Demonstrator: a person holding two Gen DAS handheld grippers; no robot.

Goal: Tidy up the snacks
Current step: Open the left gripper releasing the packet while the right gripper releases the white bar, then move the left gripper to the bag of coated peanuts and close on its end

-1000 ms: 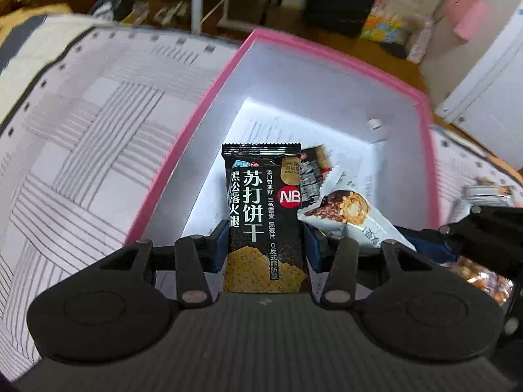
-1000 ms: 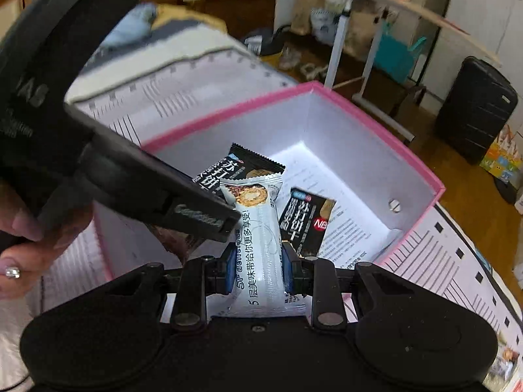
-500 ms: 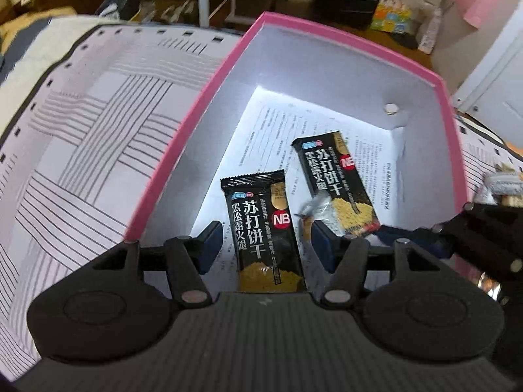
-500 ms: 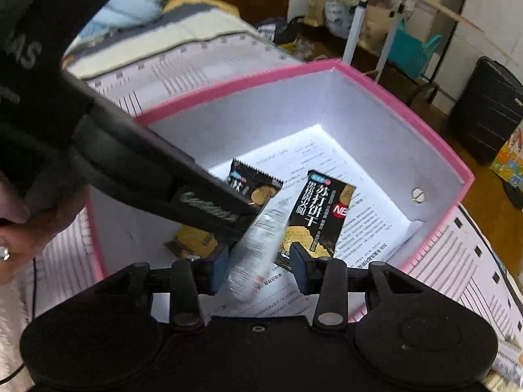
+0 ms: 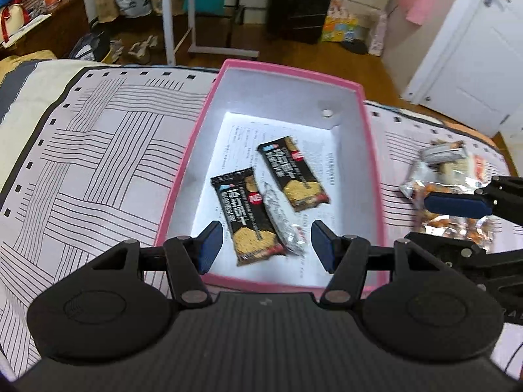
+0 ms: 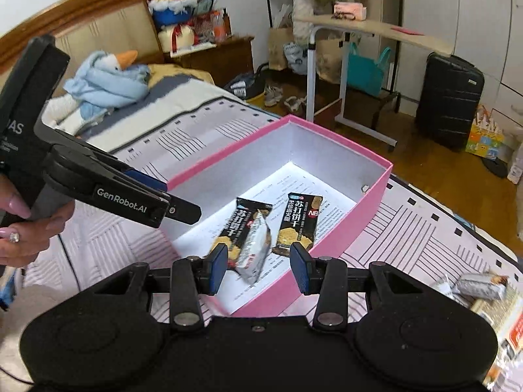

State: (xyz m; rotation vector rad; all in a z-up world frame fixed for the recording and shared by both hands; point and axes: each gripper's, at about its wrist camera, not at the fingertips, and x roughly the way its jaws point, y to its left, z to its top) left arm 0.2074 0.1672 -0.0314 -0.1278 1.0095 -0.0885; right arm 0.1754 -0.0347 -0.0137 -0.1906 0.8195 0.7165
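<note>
A pink box (image 5: 193, 150) with a white inside sits on the bed. On its paper-lined floor lie two black cracker packets (image 5: 248, 215) (image 5: 292, 173), and a silver snack bar (image 5: 282, 222) rests against the nearer one. My left gripper (image 5: 266, 245) hangs open above the box's near end, holding nothing. My right gripper (image 6: 260, 268) is open too, above the box's near edge, with the silver bar (image 6: 255, 248) lying loose below it. The right wrist view also shows the pink box (image 6: 343, 238) and both black packets (image 6: 240, 225) (image 6: 299, 222).
More wrapped snacks (image 5: 441, 176) lie in a heap on the striped bed sheet (image 5: 98, 150) right of the box. A plush goose (image 6: 108, 78) lies near the headboard. Beyond the bed are a rolling table (image 6: 359, 29), a black suitcase (image 6: 451, 98) and a white door (image 5: 474, 49).
Both grippers opened, dropping the black cracker packet and the silver bar into the box. Both then drew back and up, so the whole box now shows.
</note>
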